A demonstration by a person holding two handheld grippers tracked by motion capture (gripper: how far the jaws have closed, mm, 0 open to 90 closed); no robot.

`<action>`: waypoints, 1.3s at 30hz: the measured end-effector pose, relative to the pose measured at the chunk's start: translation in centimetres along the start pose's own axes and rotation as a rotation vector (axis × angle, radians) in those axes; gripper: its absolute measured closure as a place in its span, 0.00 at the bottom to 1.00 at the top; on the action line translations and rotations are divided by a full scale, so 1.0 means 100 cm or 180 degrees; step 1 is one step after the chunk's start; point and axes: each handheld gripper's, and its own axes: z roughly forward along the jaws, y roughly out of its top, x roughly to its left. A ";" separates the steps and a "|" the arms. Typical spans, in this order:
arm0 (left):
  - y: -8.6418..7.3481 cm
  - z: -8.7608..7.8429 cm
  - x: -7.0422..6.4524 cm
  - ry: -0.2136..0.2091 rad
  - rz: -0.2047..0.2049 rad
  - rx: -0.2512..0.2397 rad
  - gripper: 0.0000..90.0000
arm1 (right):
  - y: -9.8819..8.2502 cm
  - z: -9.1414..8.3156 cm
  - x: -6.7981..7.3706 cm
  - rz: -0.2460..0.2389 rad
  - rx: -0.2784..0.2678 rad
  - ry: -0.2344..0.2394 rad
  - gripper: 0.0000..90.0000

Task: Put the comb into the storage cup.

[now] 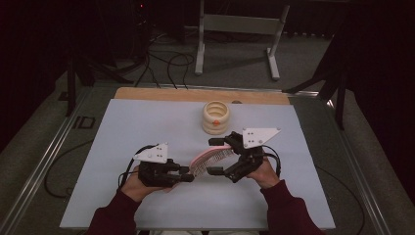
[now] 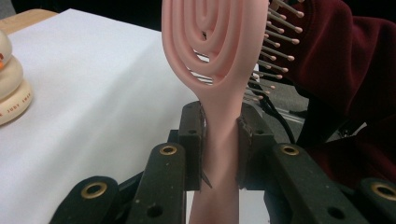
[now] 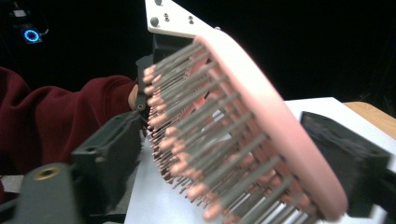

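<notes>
Jaws of left gripper [image 2: 219, 144] clamped on the pink hairbrush [image 1: 211, 157] handle, brush held above the white table [image 1: 122, 147]. Right gripper [image 1: 219, 155] jaws straddle the brush head, gap visible, probably not pressing; view's blurred.

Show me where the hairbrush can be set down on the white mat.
Bare mat lies left of the cream ring stack, also right of it, and along the near edge. The middle is crowded: left tool and right tool hold the pink hairbrush.
</notes>
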 end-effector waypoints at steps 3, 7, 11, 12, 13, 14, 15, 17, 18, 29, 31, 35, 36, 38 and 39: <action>0.000 -0.004 0.001 0.0029 -0.0024 -0.0073 0.86 | -0.001 -0.001 0.002 0.0033 -0.0007 -0.0079 0.39; 0.000 -0.004 0.000 0.0066 -0.0015 -0.0080 0.87 | -0.002 -0.004 0.001 0.0102 -0.0088 -0.0078 0.51; 0.000 -0.003 0.001 0.0077 -0.0024 -0.0047 0.87 | -0.001 -0.003 0.003 0.0090 -0.0040 -0.0016 0.62; 0.000 -0.002 0.001 0.0091 -0.0016 -0.0028 0.87 | -0.001 -0.003 0.004 0.0089 -0.0031 -0.0041 0.64; 0.000 -0.001 0.001 0.0112 -0.0018 -0.0017 0.87 | -0.001 -0.003 0.004 0.0118 -0.0037 -0.0029 0.66; -0.001 -0.001 0.001 0.0117 -0.0013 -0.0016 0.87 | -0.001 -0.003 0.003 0.0151 -0.0053 -0.0008 0.66; -0.001 -0.001 0.001 0.0130 -0.0003 -0.0020 0.87 | -0.001 -0.003 0.003 0.0189 -0.0065 0.0018 0.68; -0.001 -0.002 0.001 0.0131 0.0006 -0.0037 0.87 | -0.001 -0.004 0.001 0.0274 -0.0105 0.0066 0.70; 0.000 -0.003 0.000 0.0114 0.0007 -0.0074 0.87 | -0.001 -0.005 0.001 0.0310 -0.0107 0.0085 0.70; 0.001 -0.007 -0.003 0.0098 0.0060 -0.0208 0.88 | -0.009 -0.007 -0.006 0.0504 -0.0050 0.0166 0.54; 0.001 -0.008 -0.003 0.0105 0.0069 -0.0209 0.88 | -0.010 -0.007 -0.007 0.0542 -0.0054 0.0174 0.53; 0.001 -0.007 -0.003 0.0098 0.0063 -0.0196 0.88 | -0.009 -0.006 -0.008 0.0592 -0.0089 0.0209 0.57; 0.001 -0.006 -0.003 0.0102 0.0071 -0.0189 0.88 | -0.009 -0.006 -0.007 0.0605 -0.0072 0.0215 0.59; 0.001 -0.006 -0.002 0.0094 0.0065 -0.0181 0.88 | -0.010 -0.004 -0.006 0.0603 -0.0039 0.0230 0.62; 0.001 -0.006 -0.002 0.0098 0.0056 -0.0177 0.88 | -0.010 -0.004 -0.006 0.0594 -0.0041 0.0244 0.64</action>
